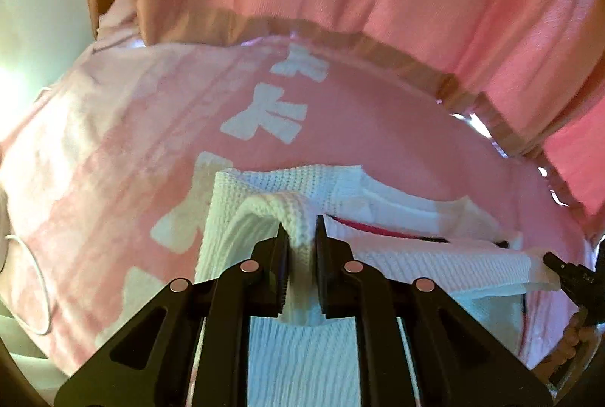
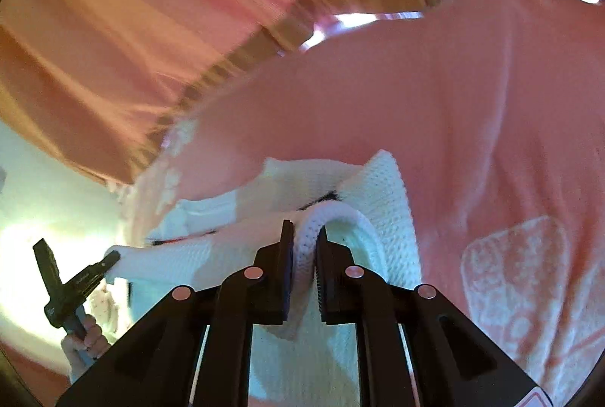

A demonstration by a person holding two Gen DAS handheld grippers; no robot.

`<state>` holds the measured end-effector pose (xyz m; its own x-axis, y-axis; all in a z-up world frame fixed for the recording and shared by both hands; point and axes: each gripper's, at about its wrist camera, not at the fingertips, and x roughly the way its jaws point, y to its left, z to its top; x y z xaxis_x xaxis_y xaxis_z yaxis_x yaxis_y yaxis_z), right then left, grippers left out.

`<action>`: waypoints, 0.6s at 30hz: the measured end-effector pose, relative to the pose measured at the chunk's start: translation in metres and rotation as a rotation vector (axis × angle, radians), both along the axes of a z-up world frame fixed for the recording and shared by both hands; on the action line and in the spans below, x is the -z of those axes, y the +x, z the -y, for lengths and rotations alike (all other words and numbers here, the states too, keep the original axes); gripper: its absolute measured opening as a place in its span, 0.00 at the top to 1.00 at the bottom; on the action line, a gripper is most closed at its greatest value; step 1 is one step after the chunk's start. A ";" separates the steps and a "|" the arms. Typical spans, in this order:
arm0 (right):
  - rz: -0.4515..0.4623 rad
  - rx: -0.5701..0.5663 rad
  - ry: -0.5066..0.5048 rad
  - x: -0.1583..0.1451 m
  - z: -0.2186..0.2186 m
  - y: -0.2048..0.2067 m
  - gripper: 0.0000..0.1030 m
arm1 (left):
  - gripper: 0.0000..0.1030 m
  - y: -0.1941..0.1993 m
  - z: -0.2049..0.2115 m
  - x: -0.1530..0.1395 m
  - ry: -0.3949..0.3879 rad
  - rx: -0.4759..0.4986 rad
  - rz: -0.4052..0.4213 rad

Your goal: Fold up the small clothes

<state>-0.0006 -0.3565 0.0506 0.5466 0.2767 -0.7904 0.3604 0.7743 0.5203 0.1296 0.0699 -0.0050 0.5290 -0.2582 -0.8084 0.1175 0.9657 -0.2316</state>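
a ribbed hem of the white knit garment (image 1: 302, 229) is pinched by the left gripper (image 1: 300, 229); at three o'clock, another hem is clamped by the right gripper (image 2: 304, 237).

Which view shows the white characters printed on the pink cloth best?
The left wrist view: a column of bold white characters runs down the pink cloth there. The right wrist view shows only blurred pale patches on it.

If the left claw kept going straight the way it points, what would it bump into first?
Probably the pink cloth spread just beyond it. The left claw is shut on the white knit garment, so that goes along; depth is unclear.
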 end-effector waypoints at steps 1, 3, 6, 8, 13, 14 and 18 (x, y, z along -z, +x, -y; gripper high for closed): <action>-0.016 0.007 -0.002 0.007 0.003 0.006 0.89 | 0.89 0.008 0.004 0.011 0.000 0.001 -0.022; -0.019 0.006 -0.019 0.014 0.005 0.016 0.88 | 0.87 0.016 0.008 0.020 0.006 -0.003 -0.037; 0.008 0.010 -0.037 0.013 0.008 0.020 0.84 | 0.85 0.026 0.013 0.030 0.027 -0.004 -0.051; 0.032 0.009 -0.036 0.009 0.009 0.020 0.84 | 0.85 0.030 0.013 0.032 0.029 -0.010 -0.056; 0.055 0.002 -0.083 0.006 0.002 0.026 0.84 | 0.84 0.035 0.020 0.035 0.059 -0.018 -0.061; 0.058 -0.001 -0.097 0.006 0.000 0.026 0.84 | 0.84 0.034 0.022 0.034 0.072 -0.017 -0.053; 0.077 -0.004 -0.144 0.003 -0.005 0.027 0.84 | 0.84 0.033 0.030 0.031 0.110 -0.016 -0.030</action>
<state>0.0268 -0.3514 0.0477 0.6063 0.1661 -0.7777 0.3202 0.8441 0.4300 0.1628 0.0397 -0.0360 0.5077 -0.1590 -0.8467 0.0963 0.9871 -0.1277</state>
